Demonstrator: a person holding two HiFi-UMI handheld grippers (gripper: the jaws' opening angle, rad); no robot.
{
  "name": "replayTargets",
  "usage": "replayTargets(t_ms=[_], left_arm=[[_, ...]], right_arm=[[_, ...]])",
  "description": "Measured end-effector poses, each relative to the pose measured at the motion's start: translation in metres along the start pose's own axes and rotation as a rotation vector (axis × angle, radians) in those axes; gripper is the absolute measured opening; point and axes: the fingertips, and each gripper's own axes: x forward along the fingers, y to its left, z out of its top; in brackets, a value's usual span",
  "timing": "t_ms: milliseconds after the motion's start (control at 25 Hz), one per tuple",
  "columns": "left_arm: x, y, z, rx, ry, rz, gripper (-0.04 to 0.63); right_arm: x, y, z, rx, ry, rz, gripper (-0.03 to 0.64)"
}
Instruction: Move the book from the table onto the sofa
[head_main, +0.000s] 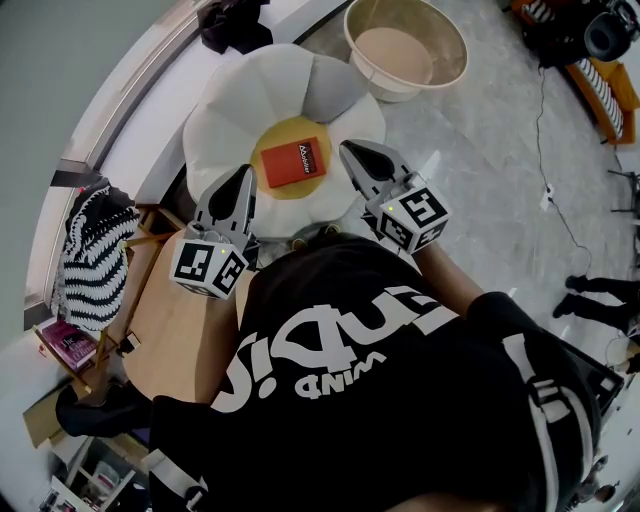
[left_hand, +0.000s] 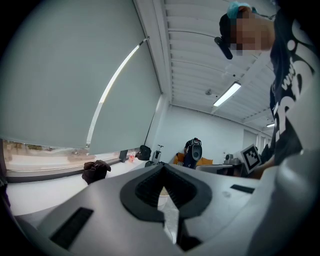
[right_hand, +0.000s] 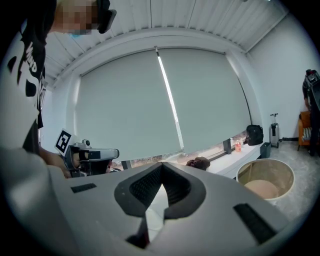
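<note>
Book (head_main: 291, 160), a thin red rectangle with a dark label, lying flat on the round yellow centre of the sofa (head_main: 235, 105), a soft white flower-shaped cushion with plump petals, well apart from the wooden surface (head_main: 180, 320); the placing step appears complete. Left tongs (head_main: 243, 178) and right tongs (head_main: 350, 152), grey plastic with ribbed black pads, are pressed together on nothing, flanking the book without touching it. Next move, as judged: simple withdrawal, leaving the book undisturbed.

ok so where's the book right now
In the head view the orange book lies on the yellow centre of the white flower-shaped sofa, between the tips of the left hand-held gripper and the right hand-held gripper.
</note>
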Motion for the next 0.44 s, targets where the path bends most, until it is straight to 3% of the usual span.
replayTargets(t_ms=[440], left_arm=[[-0.0019,-0.0047,-0.0053,-0.014,0.007,0.005,0.008]], right_arm=[[-0.0035,0.0,0.0002,-0.006,-0.025,0.0,0.0]])
